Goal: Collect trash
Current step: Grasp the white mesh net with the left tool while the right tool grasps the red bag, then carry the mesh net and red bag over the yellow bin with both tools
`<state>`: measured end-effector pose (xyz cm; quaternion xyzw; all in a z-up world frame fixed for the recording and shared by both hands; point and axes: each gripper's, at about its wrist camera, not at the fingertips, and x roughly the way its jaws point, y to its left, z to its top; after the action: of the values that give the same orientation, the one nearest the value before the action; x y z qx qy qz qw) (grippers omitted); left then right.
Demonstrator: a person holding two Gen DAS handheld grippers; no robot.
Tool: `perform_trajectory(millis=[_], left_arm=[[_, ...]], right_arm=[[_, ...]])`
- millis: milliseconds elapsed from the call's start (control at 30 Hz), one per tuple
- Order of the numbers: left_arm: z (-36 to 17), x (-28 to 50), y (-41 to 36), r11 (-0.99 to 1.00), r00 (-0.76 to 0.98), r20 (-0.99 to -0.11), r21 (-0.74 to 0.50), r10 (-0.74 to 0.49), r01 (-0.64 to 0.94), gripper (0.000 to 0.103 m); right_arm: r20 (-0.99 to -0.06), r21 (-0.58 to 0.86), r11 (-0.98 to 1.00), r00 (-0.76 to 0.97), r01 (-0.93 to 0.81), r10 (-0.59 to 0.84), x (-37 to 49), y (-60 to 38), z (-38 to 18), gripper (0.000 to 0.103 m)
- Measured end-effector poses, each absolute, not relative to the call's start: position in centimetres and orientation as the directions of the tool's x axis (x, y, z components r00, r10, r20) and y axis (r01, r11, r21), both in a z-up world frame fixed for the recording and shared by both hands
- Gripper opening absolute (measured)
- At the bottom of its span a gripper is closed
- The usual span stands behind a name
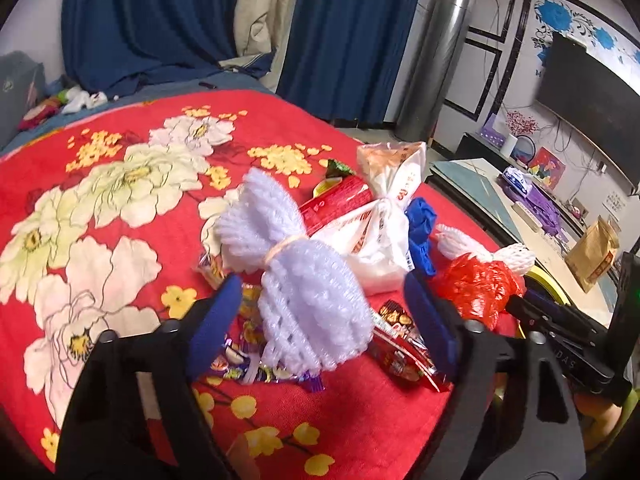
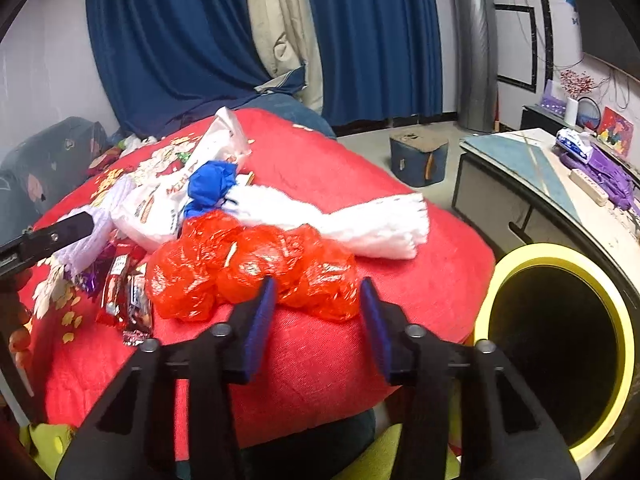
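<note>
Trash lies heaped on a red blanket point(image 2: 328, 360) beside a yellow-rimmed bin point(image 2: 624, 336). The left gripper point(image 1: 320, 320), jaws apart, straddles a lavender foam net point(image 1: 312, 304); closing low near its banded waist should hold it best. The right gripper point(image 2: 318, 316), also spread and empty, points at a red bag point(image 2: 248, 268) left of the bin, its fingertips just short of it.

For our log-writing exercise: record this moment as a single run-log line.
left tool: open, around lavender foam net | right tool: open, at red plastic bag | yellow-rimmed bin: right, beside bed
</note>
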<state>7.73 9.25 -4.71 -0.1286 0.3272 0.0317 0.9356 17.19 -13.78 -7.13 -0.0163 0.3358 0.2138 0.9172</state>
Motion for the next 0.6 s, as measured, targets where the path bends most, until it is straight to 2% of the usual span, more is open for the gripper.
perform_trajectory(millis=[100, 133, 267, 367, 600], left_arm=[[-4.8, 7.5, 9.4, 0.962, 0.782, -0.622, -0.234, -0.036, -0.141, 0.052], [-4.8, 7.4, 9.4, 0.961, 0.781, -0.623, -0.238, -0.042, -0.139, 0.045], [-4.5, 6.8, 9.9, 0.954, 0.793, -0.606, -0.269, -0.061, -0.131, 0.028], [-3.8, 6.0, 10.2, 0.952, 0.814, -0.577, -0.281, -0.065, -0.123, 0.024], [-1.6, 4.4, 11.3, 0.945, 0.861, -0.504, -0.308, -0.065, -0.109, 0.022]], right_arm=[[-0.632, 0.123, 0.904, 0.670, -0.410, 0.389, 17.0, -13.7, -7.4, 0.018], [-0.632, 0.127, 0.903, 0.668, -0.411, 0.393, 17.0, -13.8, -7.5, 0.014], [-0.614, 0.136, 0.897, 0.674, -0.421, 0.410, 16.5, -14.2, -7.0, 0.009], [-0.591, 0.149, 0.888, 0.681, -0.435, 0.432, 15.9, -14.4, -6.0, 0.007], [-0.530, 0.129, 0.873, 0.711, -0.470, 0.462, 14.7, -14.3, -3.9, 0.007]])
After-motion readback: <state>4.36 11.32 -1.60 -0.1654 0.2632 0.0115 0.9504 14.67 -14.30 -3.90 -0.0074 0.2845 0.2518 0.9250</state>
